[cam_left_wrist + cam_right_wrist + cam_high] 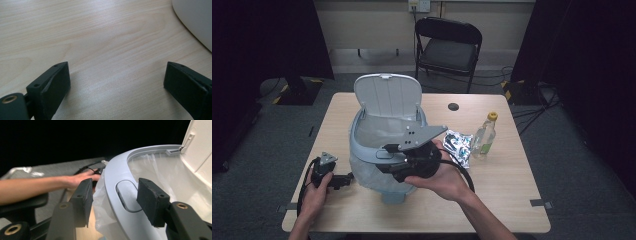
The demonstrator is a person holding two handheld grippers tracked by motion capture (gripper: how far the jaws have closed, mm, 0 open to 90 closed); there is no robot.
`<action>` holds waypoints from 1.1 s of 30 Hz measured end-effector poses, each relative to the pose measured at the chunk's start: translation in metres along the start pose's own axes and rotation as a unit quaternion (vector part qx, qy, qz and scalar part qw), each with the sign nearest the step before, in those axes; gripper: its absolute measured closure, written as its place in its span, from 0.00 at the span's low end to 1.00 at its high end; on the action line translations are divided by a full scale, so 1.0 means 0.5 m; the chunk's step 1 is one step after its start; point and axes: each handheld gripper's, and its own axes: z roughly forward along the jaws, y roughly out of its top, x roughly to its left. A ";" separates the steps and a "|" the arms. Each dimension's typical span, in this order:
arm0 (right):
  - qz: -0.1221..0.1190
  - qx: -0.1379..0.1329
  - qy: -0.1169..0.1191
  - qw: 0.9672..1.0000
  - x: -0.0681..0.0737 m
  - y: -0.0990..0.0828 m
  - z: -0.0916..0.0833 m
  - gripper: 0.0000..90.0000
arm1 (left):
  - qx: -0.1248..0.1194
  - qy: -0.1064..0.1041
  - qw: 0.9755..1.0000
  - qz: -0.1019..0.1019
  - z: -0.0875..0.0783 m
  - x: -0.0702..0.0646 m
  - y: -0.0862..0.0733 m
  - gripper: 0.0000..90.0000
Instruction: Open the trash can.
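Bin (pixel 384 135) stands mid-bench (pixel 512 190), lid up, liner inside; right gripper (pixel 113 201) straddles its near rim, fingers (pixel 150 200) half open, not pressing; left gripper (pixel 116 83) rests wide open, empty, beside it; foil packet (pixel 458 146) and bottle (pixel 485 136) beyond.

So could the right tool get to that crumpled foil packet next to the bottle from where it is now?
Probably yes. The right tool sits at the bin's front rim, jaws open astride it, holding nothing. The foil packet lies on bare table beside that hand, the bottle beyond it, nothing between.
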 end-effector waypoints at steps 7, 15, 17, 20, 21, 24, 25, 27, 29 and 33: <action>0.028 -0.024 -0.013 0.999 -0.030 -0.020 -0.034 0.48 | 0.000 0.000 1.000 0.000 0.000 0.000 0.000 0.07; 0.083 -0.063 -0.081 0.991 -0.084 -0.069 -0.124 0.50 | 0.000 0.000 1.000 0.000 0.000 0.000 0.000 0.07; 0.095 -0.060 -0.099 0.989 -0.094 -0.088 -0.139 0.51 | 0.000 0.000 1.000 0.000 0.000 0.000 0.000 0.07; 0.114 -0.057 -0.120 0.985 -0.106 -0.121 -0.155 0.50 | 0.000 0.000 1.000 0.000 0.000 0.000 0.000 0.07; 0.120 -0.055 -0.127 0.983 -0.110 -0.133 -0.159 0.50 | 0.000 0.000 1.000 0.000 0.000 0.000 0.000 0.07; 0.137 -0.044 -0.154 0.977 -0.122 -0.171 -0.170 0.48 | 0.000 0.000 1.000 0.000 0.000 0.000 0.000 0.07; 0.140 -0.037 -0.160 0.976 -0.125 -0.181 -0.171 0.47 | 0.000 0.000 1.000 0.000 0.000 0.000 0.000 0.07; 0.150 -0.016 -0.171 0.974 -0.134 -0.208 -0.170 0.46 | 0.000 0.000 1.000 0.000 0.000 0.000 0.000 0.07; 0.157 0.008 -0.187 0.970 -0.145 -0.240 -0.166 0.46 | 0.000 0.000 1.000 0.000 0.000 0.000 0.000 0.07; 0.190 0.041 -0.206 0.959 -0.175 -0.306 -0.155 0.48 | 0.000 0.000 1.000 0.000 0.000 0.000 0.000 0.07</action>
